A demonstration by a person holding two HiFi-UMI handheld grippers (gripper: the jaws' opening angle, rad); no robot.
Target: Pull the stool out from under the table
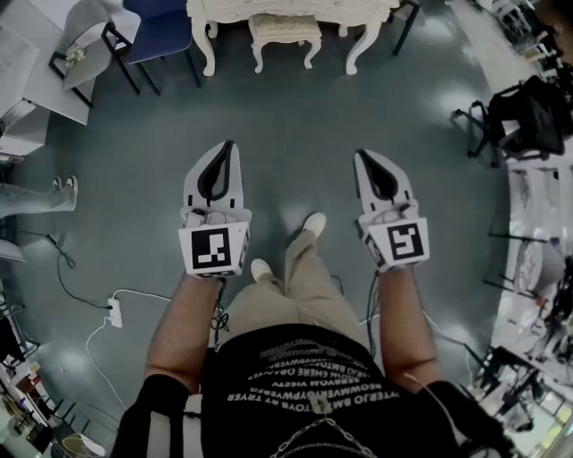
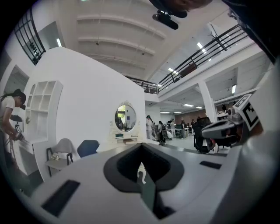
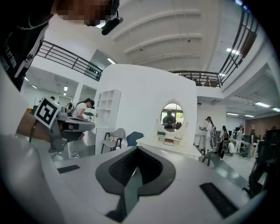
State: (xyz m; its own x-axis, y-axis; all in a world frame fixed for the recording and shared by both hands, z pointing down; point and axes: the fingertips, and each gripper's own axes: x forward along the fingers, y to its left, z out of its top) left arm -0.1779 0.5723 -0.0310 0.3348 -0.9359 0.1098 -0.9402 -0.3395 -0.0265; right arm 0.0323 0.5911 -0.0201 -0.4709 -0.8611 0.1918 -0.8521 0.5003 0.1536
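Grey, glossy floor (image 1: 295,125) fills most of the head view, and I stand in the middle of it with my shoes (image 1: 313,223) pointing toward 12 o'clock. At 12 o'clock, at the far edge of that view, the white tabletop (image 1: 286,11) stands on carved legs. The stool (image 1: 285,29), white with a pale cushion, sits between those legs with its seat partly beneath the tabletop's front edge. My left claw (image 1: 227,146) is at about 10 o'clock from my feet and my right claw (image 1: 363,155) at about 2 o'clock. Both point toward the tabletop, close to level, and are well apart from the stool and from each other. In the left gripper view the two jaws lie pressed together along one line with nothing between them. The right gripper view shows the same: jaws closed tight and empty. Each claw carries a marker cube (image 1: 213,249) at its wrist end. A blue chair (image 1: 159,27) stands at 11 o'clock beside the tabletop, with a pale grey chair (image 1: 85,36) just beyond it toward 10 o'clock. A black chair (image 1: 528,116) stands at 2 o'clock near the view's edge. A white power strip (image 1: 115,311) lies on the floor at 8 o'clock with cables trailing from it. Both gripper views show an oval mirror (image 2: 125,117) rising above the tabletop against a white wall, straight ahead.
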